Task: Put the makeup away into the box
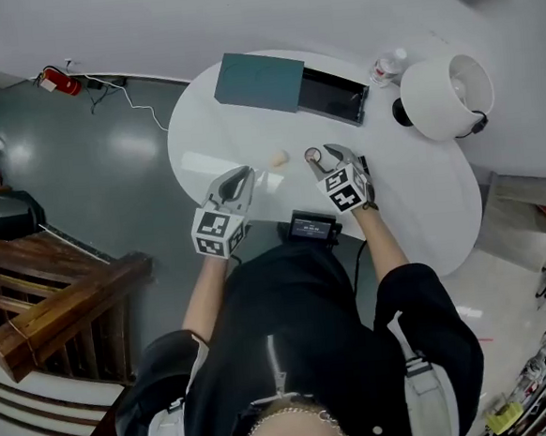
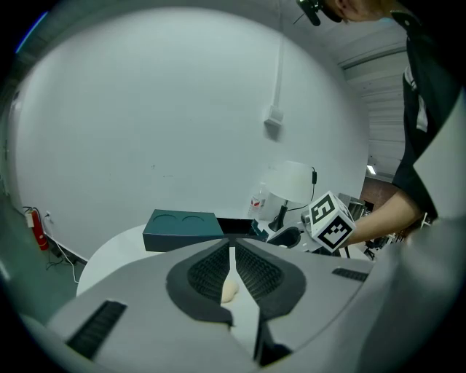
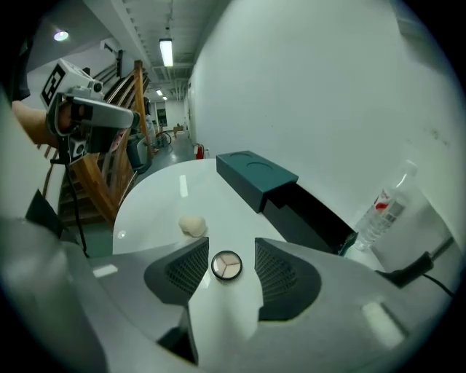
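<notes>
A small round compact [image 1: 312,155] with beige pans lies flat on the white table [image 1: 422,201]. My right gripper [image 1: 325,159] is open and stands around it; in the right gripper view the compact [image 3: 226,267] lies between the jaws of the right gripper [image 3: 228,250], touching neither pad. A cream makeup sponge [image 1: 276,158] rests just left of it. My left gripper [image 1: 236,179] is shut and empty, pointing at the sponge [image 2: 228,292] from short of it. The box sits at the back: a teal lid [image 1: 259,82] slid aside from a black tray [image 1: 333,95].
A white lamp [image 1: 447,95] and a water bottle [image 1: 388,65] stand at the table's back right. A black device [image 1: 311,226] sits at the near edge, against the person's body. Grey floor and a wooden stair rail [image 1: 63,304] lie to the left.
</notes>
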Demonstrator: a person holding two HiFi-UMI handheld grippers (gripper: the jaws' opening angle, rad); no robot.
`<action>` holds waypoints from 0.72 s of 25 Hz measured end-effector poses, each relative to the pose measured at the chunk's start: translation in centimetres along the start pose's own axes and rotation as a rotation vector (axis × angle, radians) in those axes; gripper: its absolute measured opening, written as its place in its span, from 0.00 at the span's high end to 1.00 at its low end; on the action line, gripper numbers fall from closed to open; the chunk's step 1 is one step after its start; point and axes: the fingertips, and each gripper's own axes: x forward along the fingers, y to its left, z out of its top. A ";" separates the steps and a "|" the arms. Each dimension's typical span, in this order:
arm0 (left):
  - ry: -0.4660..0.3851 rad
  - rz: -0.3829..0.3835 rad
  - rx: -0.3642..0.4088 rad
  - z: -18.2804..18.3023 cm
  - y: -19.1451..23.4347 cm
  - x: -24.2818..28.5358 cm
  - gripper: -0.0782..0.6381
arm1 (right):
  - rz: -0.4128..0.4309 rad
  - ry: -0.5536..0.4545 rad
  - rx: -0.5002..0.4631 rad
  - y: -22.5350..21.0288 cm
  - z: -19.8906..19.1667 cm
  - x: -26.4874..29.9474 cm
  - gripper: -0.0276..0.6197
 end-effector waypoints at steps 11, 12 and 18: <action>0.031 0.046 -0.020 -0.4 2.0 0.5 0.87 | 0.087 0.182 -0.062 0.6 -3.8 5.3 0.64; 0.034 0.052 -0.022 -0.4 2.3 0.5 0.87 | 0.093 0.196 -0.062 0.6 -4.1 5.7 0.64; 0.047 0.076 -0.029 -0.2 2.7 0.7 0.87 | 0.135 0.252 -0.072 1.2 -5.2 7.1 0.62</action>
